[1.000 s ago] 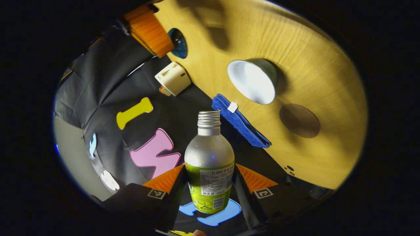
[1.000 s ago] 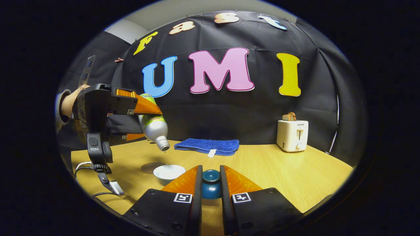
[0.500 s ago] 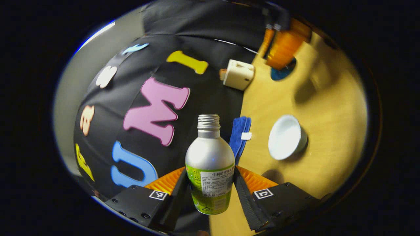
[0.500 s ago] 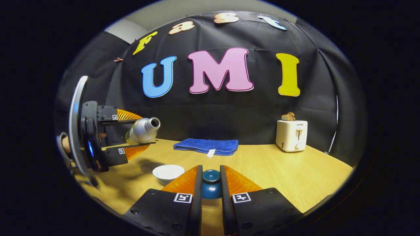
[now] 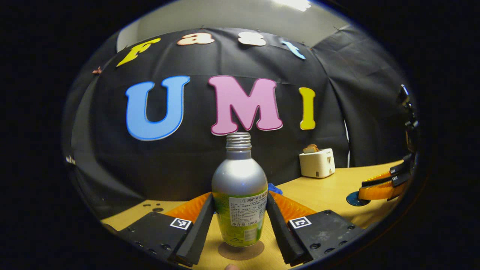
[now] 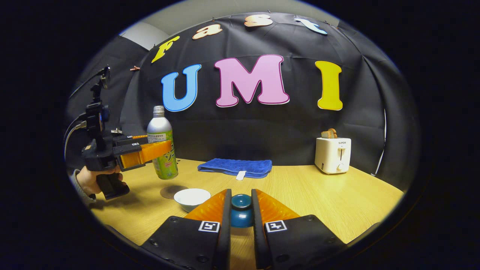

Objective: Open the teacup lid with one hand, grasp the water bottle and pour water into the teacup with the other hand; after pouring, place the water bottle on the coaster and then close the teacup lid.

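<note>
A silver uncapped water bottle [image 5: 239, 180] with a green label stands upright between the fingers of my left gripper [image 5: 239, 198], which is shut on it. In the right gripper view that bottle [image 6: 159, 125] hangs just above the round brown coaster [image 6: 173, 191], with the left gripper [image 6: 157, 146] around its label. The coaster [image 5: 241, 250] lies right under the bottle's base. The white teacup [image 6: 192, 198] sits uncovered next to the coaster. My right gripper [image 6: 240, 197] is shut on the dark blue teacup lid [image 6: 240, 217], low over the table.
A folded blue cloth [image 6: 236, 167] lies at the back of the wooden table [image 6: 318, 198]. A white toaster [image 6: 333, 154] with bread stands at the back right. A hand [image 6: 92, 180] holds the left gripper's handle at the table's left edge.
The left gripper has swung the bottle from tilted, neck down over the teacup, back to upright and lowered it over the coaster. The right gripper has stayed put with the lid.
</note>
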`<action>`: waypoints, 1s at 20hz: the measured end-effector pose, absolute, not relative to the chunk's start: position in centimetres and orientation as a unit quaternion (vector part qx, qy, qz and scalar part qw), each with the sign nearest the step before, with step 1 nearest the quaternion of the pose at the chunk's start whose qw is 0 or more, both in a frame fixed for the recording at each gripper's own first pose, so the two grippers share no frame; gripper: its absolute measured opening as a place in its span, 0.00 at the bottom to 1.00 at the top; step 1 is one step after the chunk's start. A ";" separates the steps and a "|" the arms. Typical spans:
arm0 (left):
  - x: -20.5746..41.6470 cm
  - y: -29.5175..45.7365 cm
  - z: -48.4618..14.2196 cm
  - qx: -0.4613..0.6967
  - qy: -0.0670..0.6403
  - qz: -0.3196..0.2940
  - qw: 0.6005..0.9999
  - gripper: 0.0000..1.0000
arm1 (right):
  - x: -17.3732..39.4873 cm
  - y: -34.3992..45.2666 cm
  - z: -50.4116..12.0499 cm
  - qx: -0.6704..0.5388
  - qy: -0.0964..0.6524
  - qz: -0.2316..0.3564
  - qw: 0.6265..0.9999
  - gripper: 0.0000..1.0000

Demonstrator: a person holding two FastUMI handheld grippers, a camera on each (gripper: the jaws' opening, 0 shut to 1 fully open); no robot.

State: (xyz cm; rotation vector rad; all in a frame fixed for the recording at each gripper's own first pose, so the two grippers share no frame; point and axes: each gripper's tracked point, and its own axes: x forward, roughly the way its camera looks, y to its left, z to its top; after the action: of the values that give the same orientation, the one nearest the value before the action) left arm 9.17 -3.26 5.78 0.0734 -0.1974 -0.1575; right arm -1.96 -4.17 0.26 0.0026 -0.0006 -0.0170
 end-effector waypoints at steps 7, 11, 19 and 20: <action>11.2 -3.5 2.5 0.002 -0.040 -0.074 0.996 0.80 | -2.0 -4.2 0.3 0.001 0.000 -0.008 1.000 0.29; 11.3 -3.7 1.4 0.009 -0.021 -0.081 0.996 0.80 | -2.0 -4.1 0.3 0.001 0.000 -0.008 1.000 0.29; 11.3 -4.3 1.4 0.018 -0.013 -0.072 0.997 0.96 | -2.0 -4.1 0.3 0.001 0.000 -0.008 1.000 0.29; 11.0 -4.2 1.3 0.023 -0.008 -0.069 0.997 0.98 | -1.9 -4.1 0.3 0.001 0.000 -0.008 1.000 0.29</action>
State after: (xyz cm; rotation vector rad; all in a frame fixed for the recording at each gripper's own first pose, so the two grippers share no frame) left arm 10.97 -4.20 1.29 0.0463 -0.0164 -0.1380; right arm -1.94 -4.15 0.31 0.0027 -0.0001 -0.0165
